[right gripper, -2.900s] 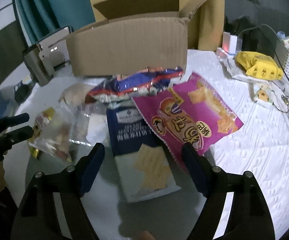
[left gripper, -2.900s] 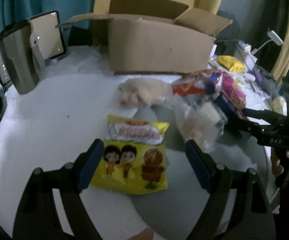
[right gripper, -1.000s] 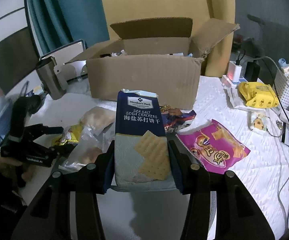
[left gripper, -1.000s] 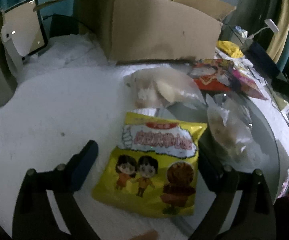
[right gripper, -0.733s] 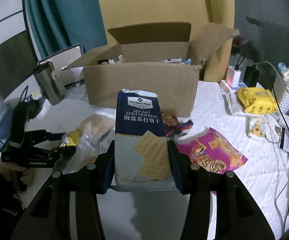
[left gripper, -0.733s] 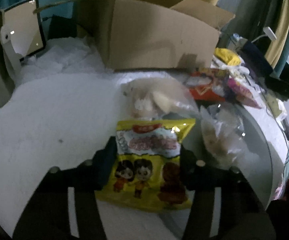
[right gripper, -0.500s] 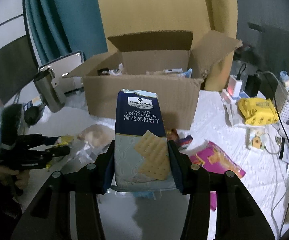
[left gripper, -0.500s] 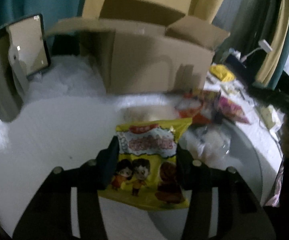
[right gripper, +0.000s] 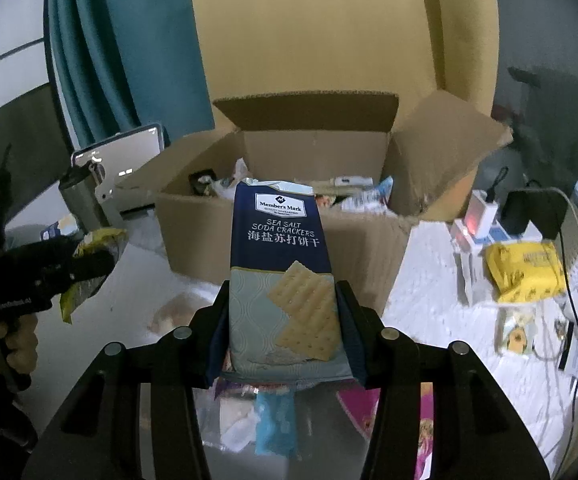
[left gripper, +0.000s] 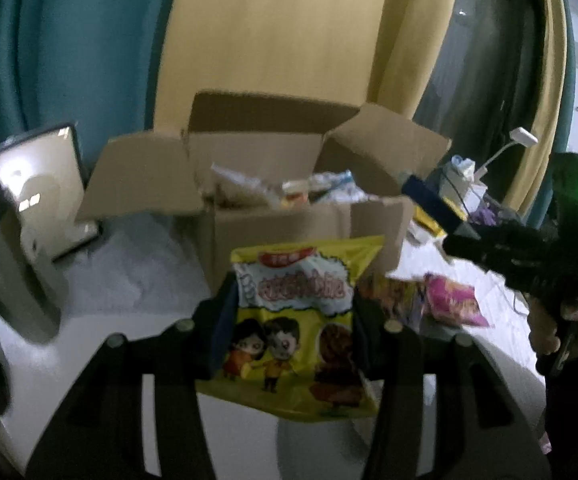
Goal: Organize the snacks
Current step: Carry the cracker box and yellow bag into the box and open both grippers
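both packs lifted off tabletop [right gripper: 429, 280], carry step. left gripper [left gripper: 289, 320] fingers pinch yellow snack bag [left gripper: 293, 332]; right gripper [right gripper: 281, 320] fingers pinch soda cracker pack [right gripper: 281, 280]. next, prob.: move each over far open cardboard box [right gripper: 289, 236] & drop in.

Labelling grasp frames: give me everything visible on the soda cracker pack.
The soda cracker pack is a soft foil-like bag, navy on top, pale wave pattern below, printed with two crackers and "Member's Mark Sea Salt Soda Crackers". It stands upright and is lifted off the table, clamped at its lower sides between the jaws of the right gripper. The open cardboard box sits behind it.
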`<state>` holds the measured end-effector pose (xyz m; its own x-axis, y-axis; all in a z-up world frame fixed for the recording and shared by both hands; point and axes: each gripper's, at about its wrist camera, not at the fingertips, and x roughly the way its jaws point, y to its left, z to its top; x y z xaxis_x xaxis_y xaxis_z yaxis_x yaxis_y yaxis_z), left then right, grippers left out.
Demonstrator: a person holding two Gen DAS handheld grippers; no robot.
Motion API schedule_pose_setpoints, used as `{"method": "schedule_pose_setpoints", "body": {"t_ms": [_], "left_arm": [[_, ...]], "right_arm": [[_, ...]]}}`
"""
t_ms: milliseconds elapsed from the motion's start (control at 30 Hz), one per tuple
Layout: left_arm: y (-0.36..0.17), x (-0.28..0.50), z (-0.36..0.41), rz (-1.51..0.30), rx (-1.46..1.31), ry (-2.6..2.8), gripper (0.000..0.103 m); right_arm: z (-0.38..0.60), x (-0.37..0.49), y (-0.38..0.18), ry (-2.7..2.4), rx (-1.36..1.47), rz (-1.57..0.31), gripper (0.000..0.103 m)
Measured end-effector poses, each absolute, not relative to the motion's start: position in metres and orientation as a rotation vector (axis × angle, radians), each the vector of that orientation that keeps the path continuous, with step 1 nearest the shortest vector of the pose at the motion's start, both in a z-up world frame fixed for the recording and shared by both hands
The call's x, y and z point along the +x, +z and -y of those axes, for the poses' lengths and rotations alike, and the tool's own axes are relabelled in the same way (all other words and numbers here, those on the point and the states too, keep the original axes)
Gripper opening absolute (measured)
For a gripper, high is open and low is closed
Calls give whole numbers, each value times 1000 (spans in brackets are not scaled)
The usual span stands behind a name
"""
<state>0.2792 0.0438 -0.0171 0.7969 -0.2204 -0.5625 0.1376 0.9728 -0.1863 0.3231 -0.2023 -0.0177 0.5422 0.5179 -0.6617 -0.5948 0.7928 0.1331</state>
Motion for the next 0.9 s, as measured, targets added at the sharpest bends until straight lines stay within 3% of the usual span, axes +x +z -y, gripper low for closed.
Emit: {"method": "schedule_pose_setpoints", "body": {"t_ms": [433,900], "left_arm": [[10,355,-39,-551,-102,-182,50],[-2,420,-69,-583,-170,-119,52]], "right_arm": [[181,378,-10,664,-124,-716,52],[122,445,-11,692,-146,-724,52]]}}
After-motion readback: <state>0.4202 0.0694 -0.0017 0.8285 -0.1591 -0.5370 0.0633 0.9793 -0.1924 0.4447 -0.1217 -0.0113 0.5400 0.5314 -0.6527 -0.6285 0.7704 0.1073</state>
